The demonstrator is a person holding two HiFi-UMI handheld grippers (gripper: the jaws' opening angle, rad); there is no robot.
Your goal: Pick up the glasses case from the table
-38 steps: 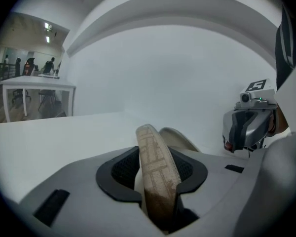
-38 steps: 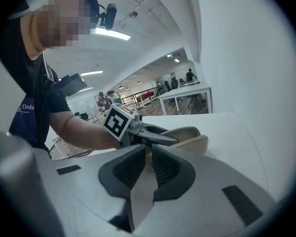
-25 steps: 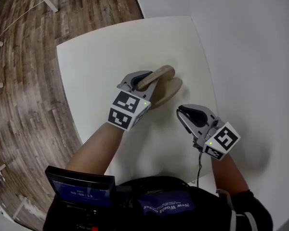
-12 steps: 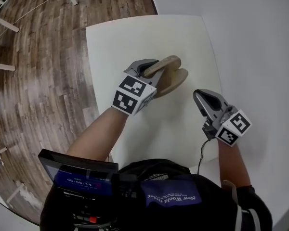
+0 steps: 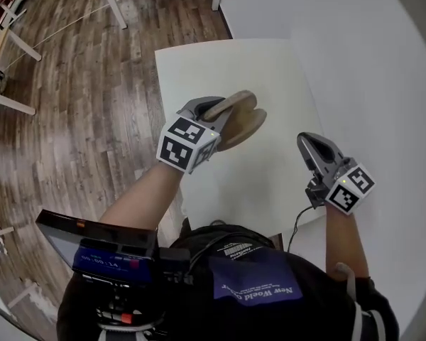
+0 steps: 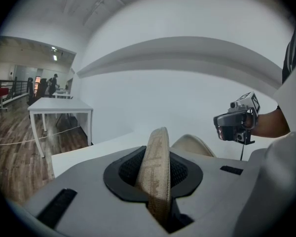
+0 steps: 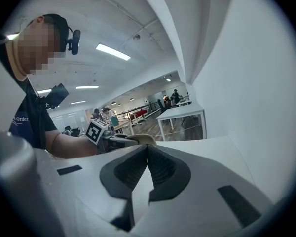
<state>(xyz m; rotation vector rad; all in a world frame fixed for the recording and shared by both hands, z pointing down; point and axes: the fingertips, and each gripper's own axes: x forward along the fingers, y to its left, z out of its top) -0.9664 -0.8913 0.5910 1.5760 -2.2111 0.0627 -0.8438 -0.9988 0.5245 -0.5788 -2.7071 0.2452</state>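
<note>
A white square bench (image 5: 263,69) stands against a plain white wall (image 5: 369,55), with a brown wood-plank floor (image 5: 78,98) to its left. The left gripper view shows more white tables (image 6: 59,105) far off in the open room.

The tan, oval, woven-textured glasses case (image 5: 243,123) is in the left tongs (image 5: 213,111). We judge it to be up off the bench rather than resting on it, over the bench's middle. The left tongs are clamped on it: in the left gripper view the case's patterned edge stands upright between the two dark pads, pinched from both sides. The case hangs open like a clamshell, with one half gripped and the other showing just to its right. Its long axis runs away from the tongs, toward the far right. Whether anything lies inside the case we cannot tell, since no view looks into it.

The right tongs (image 5: 310,146) hover well apart from the case, to its near right by the bench's right edge. They point far and a little left, and their pads meet at the tips with nothing between them.

So the left hand alone carries the case, and we judge the pick-up as good as done. The weak spot is the grip on a single half, since the free half could swing
</note>
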